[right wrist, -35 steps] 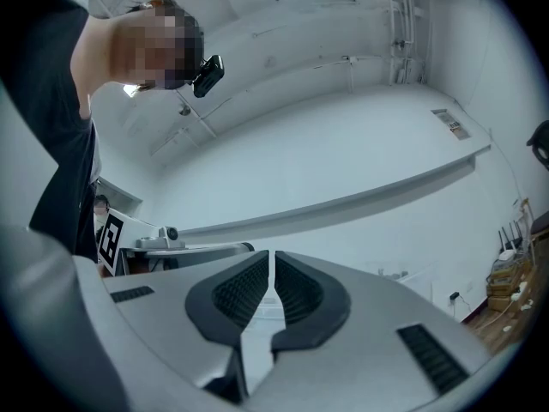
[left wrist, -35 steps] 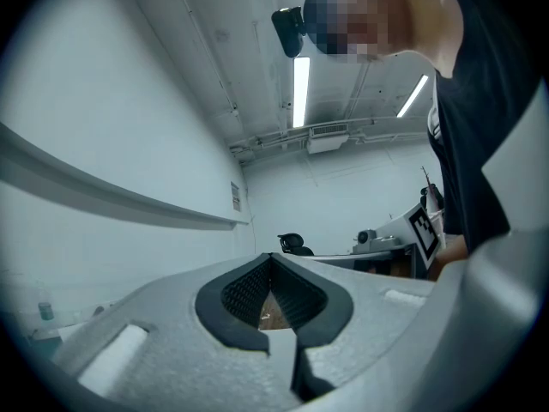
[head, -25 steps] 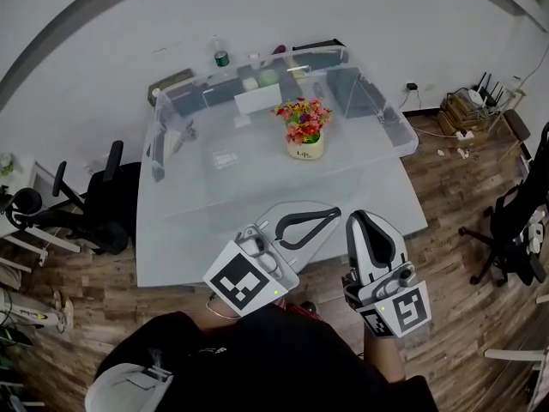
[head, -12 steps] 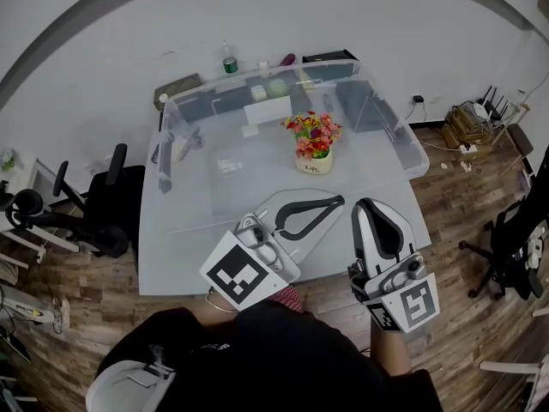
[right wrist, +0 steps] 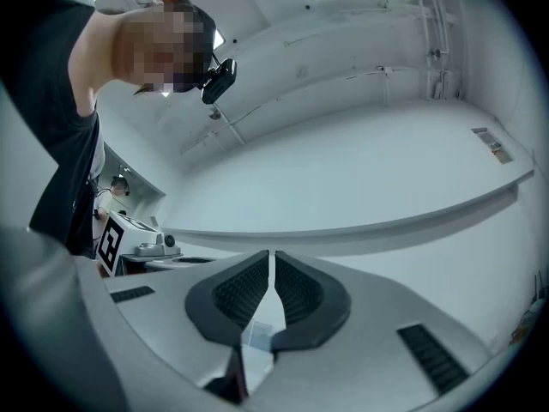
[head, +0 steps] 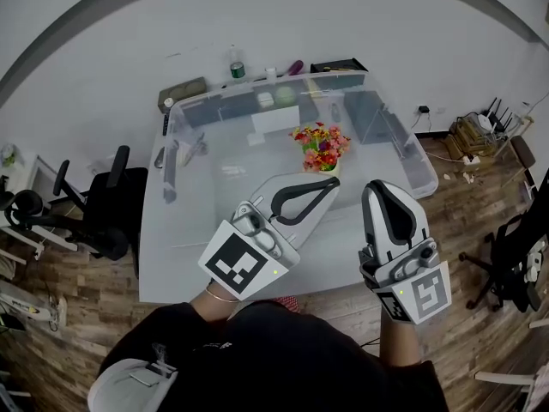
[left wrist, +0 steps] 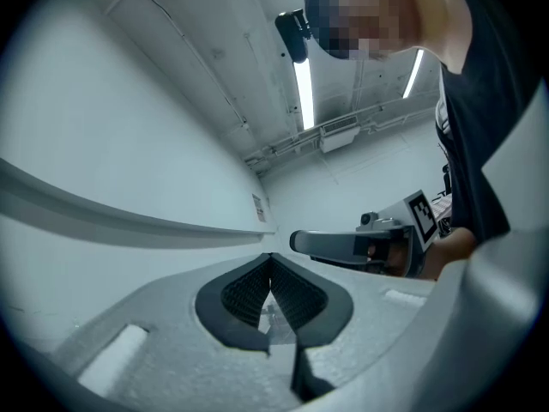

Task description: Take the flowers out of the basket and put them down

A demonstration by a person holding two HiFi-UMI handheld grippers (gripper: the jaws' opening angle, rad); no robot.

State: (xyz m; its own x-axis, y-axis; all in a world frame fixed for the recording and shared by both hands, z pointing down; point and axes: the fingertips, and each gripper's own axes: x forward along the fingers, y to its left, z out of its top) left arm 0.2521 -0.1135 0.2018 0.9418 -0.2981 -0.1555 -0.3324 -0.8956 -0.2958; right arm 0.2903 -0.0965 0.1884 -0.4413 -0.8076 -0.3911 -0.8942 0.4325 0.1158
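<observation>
Near table [head: 171, 247], L gripper [head: 331, 187] & R gripper [head: 383, 187] closed

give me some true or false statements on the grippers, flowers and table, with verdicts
1. The left gripper and the right gripper are both shut and empty. True.
2. The flowers lie on the floor. False: they stand in their basket on the table.
3. A bottle stands at the table's far edge. True.
4. The right gripper touches the flowers. False: it is apart from them, nearer the person.
</observation>
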